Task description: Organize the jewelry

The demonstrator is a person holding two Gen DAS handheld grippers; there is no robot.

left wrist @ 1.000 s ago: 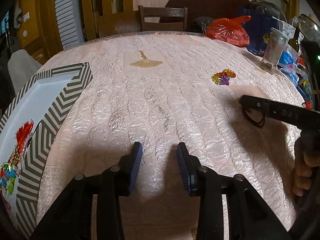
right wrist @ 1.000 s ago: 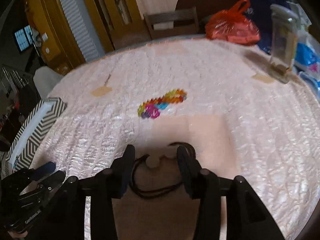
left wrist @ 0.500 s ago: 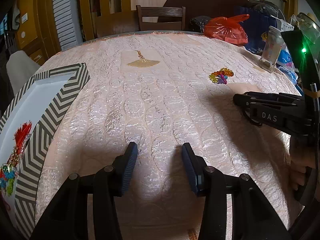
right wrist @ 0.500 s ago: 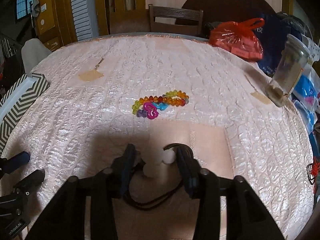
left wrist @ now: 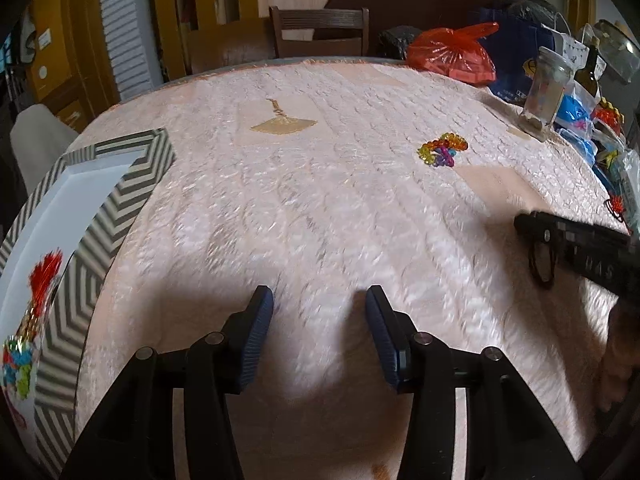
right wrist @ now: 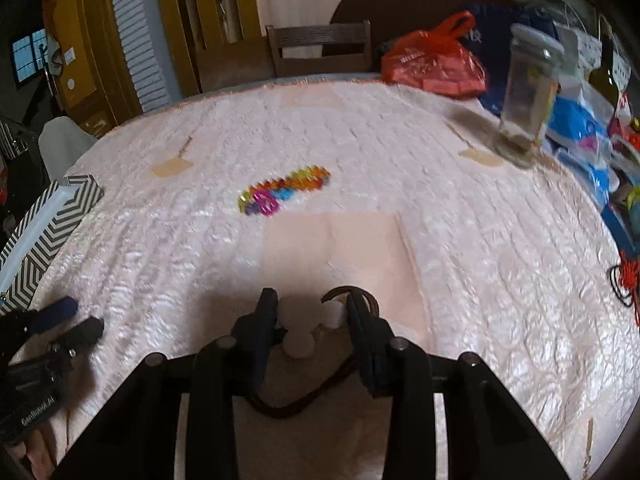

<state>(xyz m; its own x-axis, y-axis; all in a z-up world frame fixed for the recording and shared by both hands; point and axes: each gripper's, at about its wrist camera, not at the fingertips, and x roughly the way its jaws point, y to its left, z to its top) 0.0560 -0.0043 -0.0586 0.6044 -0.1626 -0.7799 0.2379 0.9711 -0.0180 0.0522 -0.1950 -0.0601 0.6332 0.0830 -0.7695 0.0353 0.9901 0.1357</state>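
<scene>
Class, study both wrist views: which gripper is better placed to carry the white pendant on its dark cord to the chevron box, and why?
Right. The right gripper already has the white pendant between its jaws, while the left gripper is empty, its jaws opening, beside the chevron box.

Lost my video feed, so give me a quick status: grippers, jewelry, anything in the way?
Left gripper opening, empty. Right gripper shut on white pendant with dark cord. Beaded bracelet loose on table. Path clear.
</scene>
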